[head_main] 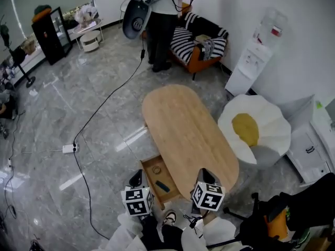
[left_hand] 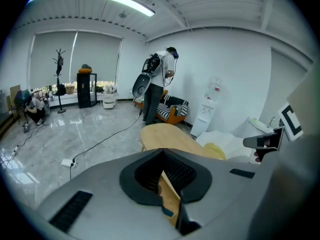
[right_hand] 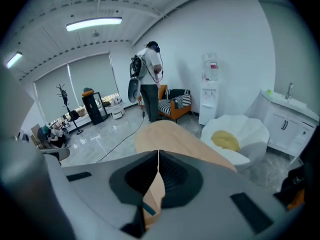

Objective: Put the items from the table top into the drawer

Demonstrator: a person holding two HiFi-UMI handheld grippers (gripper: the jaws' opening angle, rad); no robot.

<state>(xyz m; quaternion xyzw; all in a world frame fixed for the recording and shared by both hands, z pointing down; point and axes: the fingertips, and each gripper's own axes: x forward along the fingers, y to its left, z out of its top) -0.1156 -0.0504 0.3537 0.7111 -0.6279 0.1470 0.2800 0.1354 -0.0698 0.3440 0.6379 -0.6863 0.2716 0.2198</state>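
Left gripper [head_main: 136, 178] sits at the bottom of the head view, a bit left of the middle; its jaws are squeezed together and hold nothing; in its own view the left gripper [left_hand: 162, 151] shows the two dark jaws meeting at their tips. Right gripper [head_main: 205, 174] sits at the bottom too, a bit right of the middle; its jaws are also pressed together with nothing in them; the right gripper view shows the same, with the jaws [right_hand: 158, 153] touching in one thin line. Each gripper has a cube with black and white squares on it.

Between the two grippers, in the lower middle of the head view, is the open drawer [head_main: 148, 179]; it sticks out from the left side of the long wooden table [head_main: 188, 124]. Inside the drawer lie a small round ring [head_main: 156, 170] and a little blue thing [head_main: 162, 186]; the ring is nearer the top of the picture and the two are just apart.

Right of the table is a white chair [head_main: 272, 124] with a yellow cushion [head_main: 245, 129]. At the top of the frame a person [head_main: 159, 25] stands next to a striped seat [head_main: 196, 43]; a black cable [head_main: 104, 103] runs across the shiny grey floor to a white plug box [head_main: 68, 148] on the left.
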